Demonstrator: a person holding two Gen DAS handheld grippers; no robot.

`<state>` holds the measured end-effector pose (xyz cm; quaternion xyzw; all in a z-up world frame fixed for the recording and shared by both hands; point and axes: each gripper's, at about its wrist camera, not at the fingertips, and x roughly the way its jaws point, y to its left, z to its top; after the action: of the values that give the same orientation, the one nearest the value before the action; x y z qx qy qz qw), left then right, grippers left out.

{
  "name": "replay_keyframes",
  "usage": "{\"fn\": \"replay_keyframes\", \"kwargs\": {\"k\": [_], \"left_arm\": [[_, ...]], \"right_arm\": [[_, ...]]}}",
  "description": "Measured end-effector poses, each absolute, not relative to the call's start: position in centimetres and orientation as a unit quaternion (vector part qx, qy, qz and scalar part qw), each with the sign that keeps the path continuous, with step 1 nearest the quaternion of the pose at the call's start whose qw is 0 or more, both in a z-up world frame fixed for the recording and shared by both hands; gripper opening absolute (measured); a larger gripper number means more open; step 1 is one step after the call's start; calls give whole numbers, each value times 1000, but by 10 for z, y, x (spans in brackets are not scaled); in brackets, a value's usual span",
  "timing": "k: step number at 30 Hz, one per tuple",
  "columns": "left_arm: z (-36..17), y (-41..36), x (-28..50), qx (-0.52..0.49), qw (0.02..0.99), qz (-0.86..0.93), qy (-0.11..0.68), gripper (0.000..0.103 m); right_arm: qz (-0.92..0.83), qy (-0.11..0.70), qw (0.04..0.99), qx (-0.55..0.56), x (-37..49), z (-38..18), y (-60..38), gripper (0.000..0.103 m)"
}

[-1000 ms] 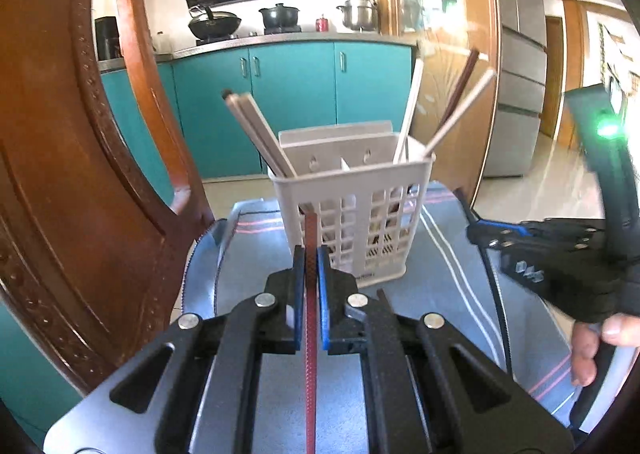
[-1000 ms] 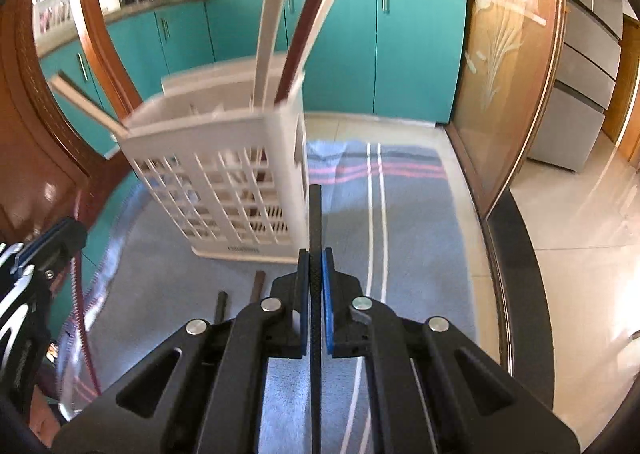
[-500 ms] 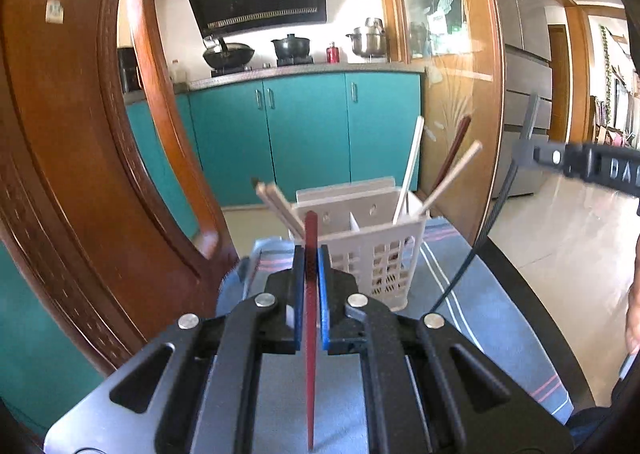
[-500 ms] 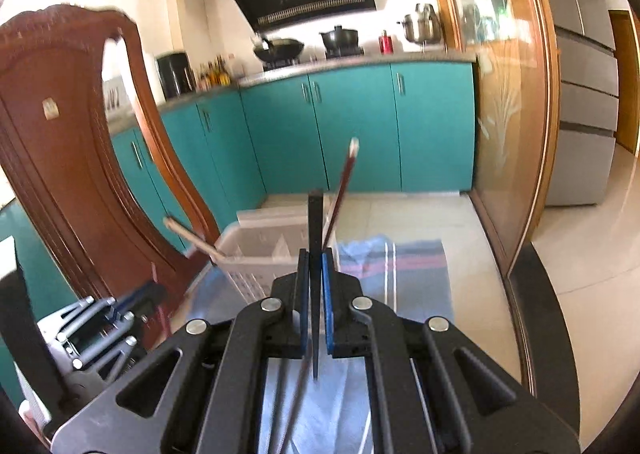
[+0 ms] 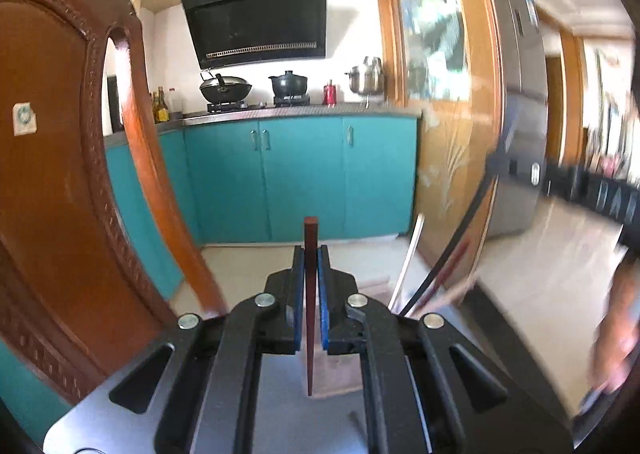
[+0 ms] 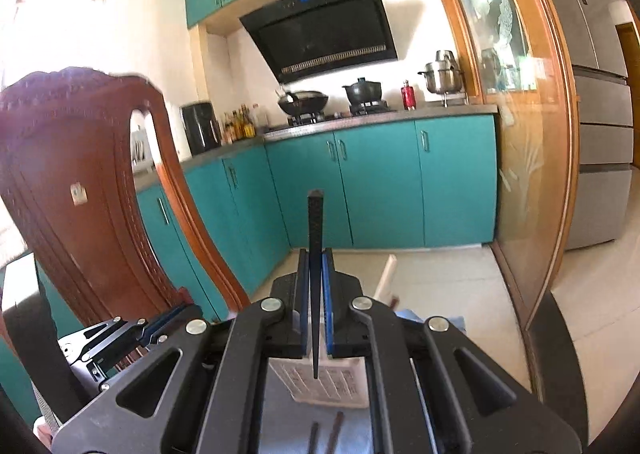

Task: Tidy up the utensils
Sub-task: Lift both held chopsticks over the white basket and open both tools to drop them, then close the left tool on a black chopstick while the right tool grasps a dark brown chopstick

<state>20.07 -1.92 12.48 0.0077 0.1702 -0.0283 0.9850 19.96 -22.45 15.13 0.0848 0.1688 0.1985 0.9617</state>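
My left gripper (image 5: 311, 254) is shut on a dark red chopstick (image 5: 309, 314) that stands upright between its blue pads. My right gripper (image 6: 315, 254) is shut on a black chopstick (image 6: 315, 294), also upright. The white slotted utensil basket (image 6: 340, 382) sits low under the right gripper, mostly hidden. A white chopstick (image 6: 388, 274) leans out of it. In the left wrist view only a pale bit of the basket (image 5: 336, 374) shows, with the white chopstick (image 5: 408, 258) and a brown one (image 5: 452, 258) beside it. The right gripper (image 5: 498, 168) is blurred there. The left gripper (image 6: 184, 312) shows at the lower left.
Two loose chopsticks (image 6: 325, 434) lie on the grey-blue cloth in front of the basket. A carved wooden chair back (image 5: 80, 174) rises close on the left. A glass door with a wooden frame (image 6: 532, 174) stands on the right. Teal cabinets (image 6: 380, 182) line the far wall.
Both grippers have risen, each still shut on its chopstick. The basket has dropped to the bottom of both views, and the kitchen wall now fills them.
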Motion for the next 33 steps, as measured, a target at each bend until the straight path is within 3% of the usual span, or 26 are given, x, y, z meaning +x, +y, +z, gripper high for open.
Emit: {"fn": "replay_keyframes", "kwargs": {"k": [7, 12, 20, 28, 31, 33], "left_arm": [[160, 12, 228, -83, 988, -55, 122, 7], [149, 25, 251, -128, 981, -51, 139, 7], [160, 35, 230, -144, 987, -6, 67, 7], [106, 19, 267, -98, 984, 23, 150, 7], [102, 15, 262, -85, 984, 22, 158, 7], [104, 14, 253, -78, 985, 18, 152, 13]], "right_arm": [[190, 130, 966, 117, 221, 162, -224, 7], [166, 162, 968, 96, 250, 142, -212, 7], [148, 212, 963, 78, 274, 111, -199, 7], [144, 240, 959, 39, 275, 79, -182, 7], [138, 232, 962, 32, 268, 80, -185, 21], [137, 214, 966, 39, 256, 88, -193, 31]]}}
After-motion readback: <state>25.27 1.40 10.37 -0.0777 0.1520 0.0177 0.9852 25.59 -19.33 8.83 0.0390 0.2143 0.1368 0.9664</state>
